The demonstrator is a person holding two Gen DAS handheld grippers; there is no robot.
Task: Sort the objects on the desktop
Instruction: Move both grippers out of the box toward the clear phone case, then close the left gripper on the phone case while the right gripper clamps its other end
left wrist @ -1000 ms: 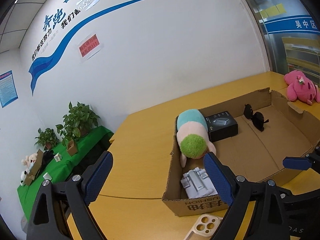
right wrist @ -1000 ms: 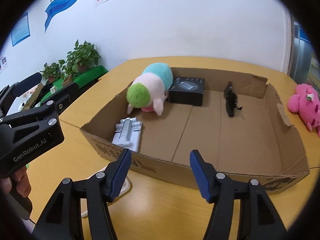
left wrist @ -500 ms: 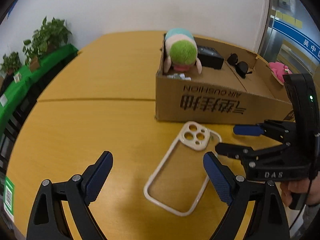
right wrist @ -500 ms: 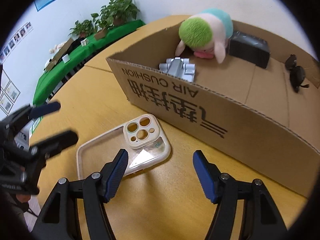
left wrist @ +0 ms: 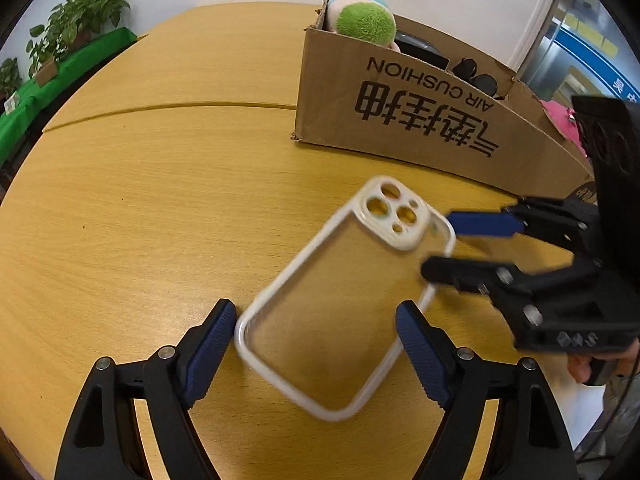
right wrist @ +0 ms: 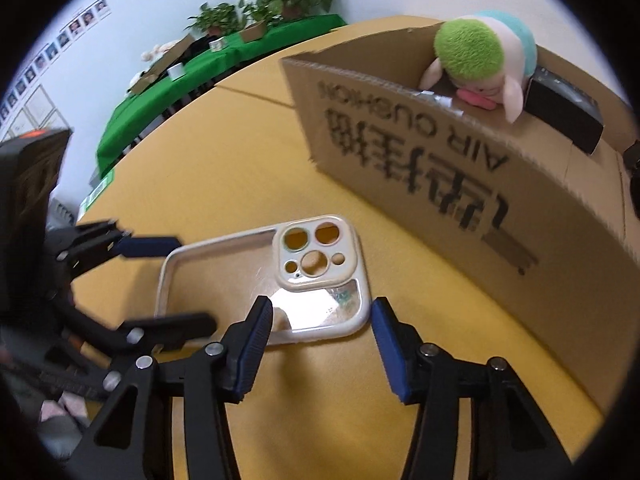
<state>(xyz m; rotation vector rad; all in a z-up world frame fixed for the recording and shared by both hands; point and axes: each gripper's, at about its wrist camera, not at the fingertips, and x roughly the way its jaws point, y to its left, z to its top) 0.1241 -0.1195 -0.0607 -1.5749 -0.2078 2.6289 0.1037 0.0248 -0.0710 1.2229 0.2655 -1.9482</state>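
Left gripper wide open around the phone case's bottom end, right gripper open too at its camera end, cardboard box just behind on the table

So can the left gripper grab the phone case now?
Probably yes. The left gripper is open with its pads on either side of the phone case, which lies flat on the table with nothing between them.

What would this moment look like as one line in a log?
left gripper: open, straddling clear white-rimmed phone case | right gripper: open, at its camera end | brown cardboard box: beyond
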